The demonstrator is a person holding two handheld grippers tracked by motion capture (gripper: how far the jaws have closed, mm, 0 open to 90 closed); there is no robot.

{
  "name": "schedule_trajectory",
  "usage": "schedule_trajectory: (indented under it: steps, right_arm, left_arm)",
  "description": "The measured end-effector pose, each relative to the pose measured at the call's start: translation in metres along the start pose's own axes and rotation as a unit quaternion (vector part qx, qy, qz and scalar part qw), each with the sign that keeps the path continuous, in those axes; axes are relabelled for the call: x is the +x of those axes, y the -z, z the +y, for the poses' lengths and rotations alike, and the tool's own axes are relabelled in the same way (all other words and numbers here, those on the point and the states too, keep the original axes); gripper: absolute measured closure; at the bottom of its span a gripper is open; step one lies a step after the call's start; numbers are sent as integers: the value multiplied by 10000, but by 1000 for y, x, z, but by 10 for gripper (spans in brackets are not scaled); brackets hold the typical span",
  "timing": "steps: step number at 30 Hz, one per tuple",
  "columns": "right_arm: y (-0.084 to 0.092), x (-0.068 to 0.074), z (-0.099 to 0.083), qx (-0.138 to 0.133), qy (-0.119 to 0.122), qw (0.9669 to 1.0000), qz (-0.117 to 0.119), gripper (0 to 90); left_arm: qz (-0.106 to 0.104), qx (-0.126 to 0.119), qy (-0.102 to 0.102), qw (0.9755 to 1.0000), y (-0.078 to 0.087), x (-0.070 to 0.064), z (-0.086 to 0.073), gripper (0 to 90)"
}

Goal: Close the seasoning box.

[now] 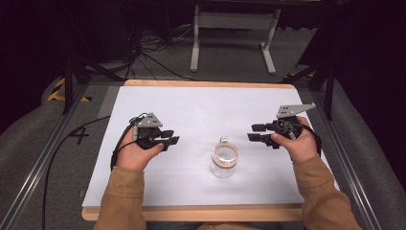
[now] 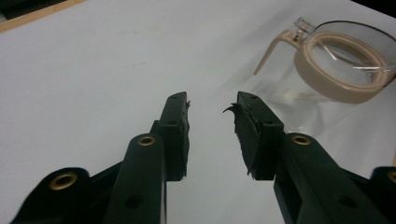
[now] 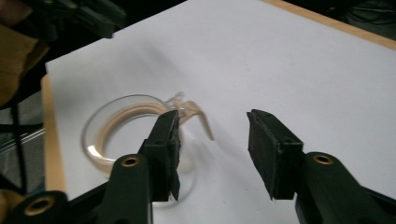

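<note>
Standing upright between the two hands near the front of the white table (image 1: 191, 105), a clear glass jar (image 1: 224, 163) with a tan rim band, its clasp apparently pointing away. Left gripper (image 1: 171, 137) and right gripper (image 1: 253, 132) flank it, jaws parted, empty, nothing between.

No readable text, label, brand or number on anything in any view.
</note>
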State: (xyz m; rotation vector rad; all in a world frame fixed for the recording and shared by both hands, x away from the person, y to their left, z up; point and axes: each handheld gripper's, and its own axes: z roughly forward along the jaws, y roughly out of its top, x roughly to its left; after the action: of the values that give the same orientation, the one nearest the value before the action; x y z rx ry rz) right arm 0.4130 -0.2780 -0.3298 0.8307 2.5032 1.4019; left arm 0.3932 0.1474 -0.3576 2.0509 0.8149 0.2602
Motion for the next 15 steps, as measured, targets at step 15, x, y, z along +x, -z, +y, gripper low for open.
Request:
schedule_trajectory:
  steps: [15]
  right_arm:
    - [-7,-58,-37,453,-110,9961,-754,398]
  left_arm:
    - [189,328,239,9990,-20,24,-16,555]
